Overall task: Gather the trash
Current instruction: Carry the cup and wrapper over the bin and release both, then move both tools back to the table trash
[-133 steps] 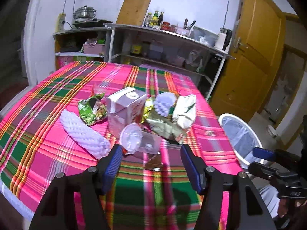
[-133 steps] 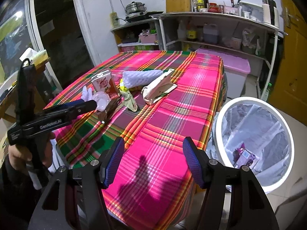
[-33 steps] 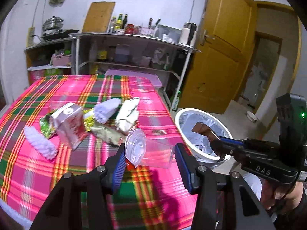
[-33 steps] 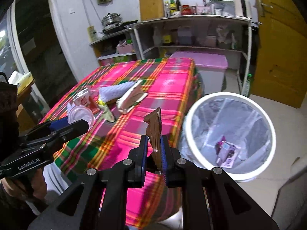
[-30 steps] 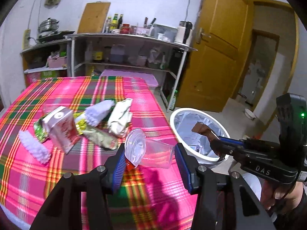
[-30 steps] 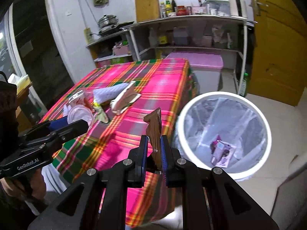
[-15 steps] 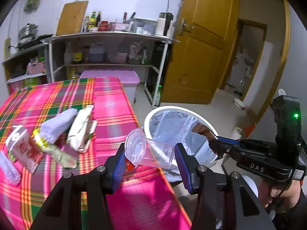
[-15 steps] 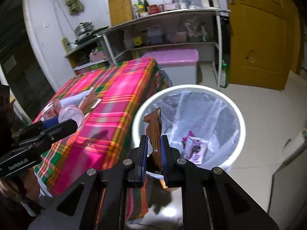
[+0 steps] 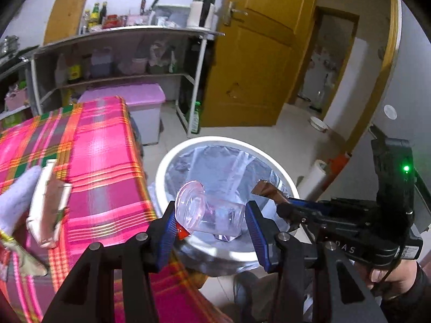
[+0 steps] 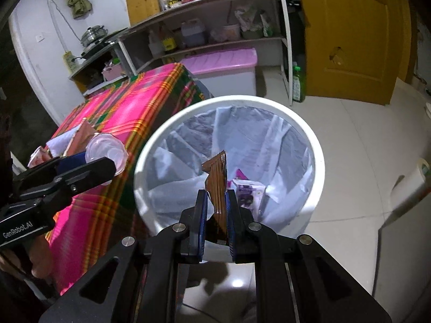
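My left gripper [image 9: 210, 223] is shut on a clear plastic cup [image 9: 207, 212] lying sideways between its fingers, held over the near rim of the white trash bin [image 9: 172, 158]. My right gripper [image 10: 216, 210] is shut on a brown wrapper [image 10: 216, 177] and holds it above the bin [image 10: 312, 140], which is lined with a clear bag and has a purple packet [image 10: 247, 191] inside. The right gripper with the wrapper [image 9: 269, 188] also shows in the left wrist view, and the cup [image 10: 106, 148] in the right wrist view.
A table with a pink plaid cloth [image 9: 102, 167] stands left of the bin, with a white packet [image 9: 48, 204] and other trash on it. A shelf unit [image 9: 121, 53], a pink-lidded box [image 9: 129, 99] and a yellow door [image 9: 256, 62] stand behind.
Both grippers have swung from the table toward the bin. The cup and the wrapper now hang over the bin opening, and both are still held.
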{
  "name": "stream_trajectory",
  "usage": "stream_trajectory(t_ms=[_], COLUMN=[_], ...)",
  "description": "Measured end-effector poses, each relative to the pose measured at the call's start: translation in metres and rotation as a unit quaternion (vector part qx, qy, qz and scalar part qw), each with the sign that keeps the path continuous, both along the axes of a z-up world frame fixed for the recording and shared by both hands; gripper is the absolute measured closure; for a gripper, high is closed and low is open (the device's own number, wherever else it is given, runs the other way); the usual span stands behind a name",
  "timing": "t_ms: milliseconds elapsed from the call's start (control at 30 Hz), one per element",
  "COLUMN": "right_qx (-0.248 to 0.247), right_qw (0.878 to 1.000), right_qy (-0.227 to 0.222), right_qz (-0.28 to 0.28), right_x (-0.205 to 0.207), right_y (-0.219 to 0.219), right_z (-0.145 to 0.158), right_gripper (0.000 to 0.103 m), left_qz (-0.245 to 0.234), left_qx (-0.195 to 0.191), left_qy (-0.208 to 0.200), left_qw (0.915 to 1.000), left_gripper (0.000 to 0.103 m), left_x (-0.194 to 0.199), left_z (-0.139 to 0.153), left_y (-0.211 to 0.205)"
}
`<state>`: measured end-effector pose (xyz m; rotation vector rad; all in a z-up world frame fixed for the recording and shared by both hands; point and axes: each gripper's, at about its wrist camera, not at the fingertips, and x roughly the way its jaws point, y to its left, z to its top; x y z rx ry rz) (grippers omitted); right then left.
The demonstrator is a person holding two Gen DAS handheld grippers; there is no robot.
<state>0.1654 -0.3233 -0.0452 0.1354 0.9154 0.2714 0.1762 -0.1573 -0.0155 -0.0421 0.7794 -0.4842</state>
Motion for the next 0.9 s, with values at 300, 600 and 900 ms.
stream_trajectory(t_ms=[300,600,900], right_qx=[0.001,0.009,0.026], right_qw=[1.0,1.0,0.999], right_qy=[0.02,0.011,-0.018], right_qz=[-0.016,-0.023,-0.014], right_x=[0.013,0.012,-0.008], right_y=[-0.014,-0.02,-0.014], right_z=[-0.017,-0.012,0.01], right_gripper=[0.087,0.06,0.06], left_qz=[-0.019,-0.018,0.003], left_qx=[0.004,-0.002,-0.019], left_qy=[0.046,0.056,0.029], left_qw=[0.9988,0.9983,0.9994], left_gripper=[0.053,0.046,0.046], left_x=[0.032,0.039,0.019], left_z=[-0.024,-0.029,-0.011], left_y=[-0.017,-0.019,-0.006])
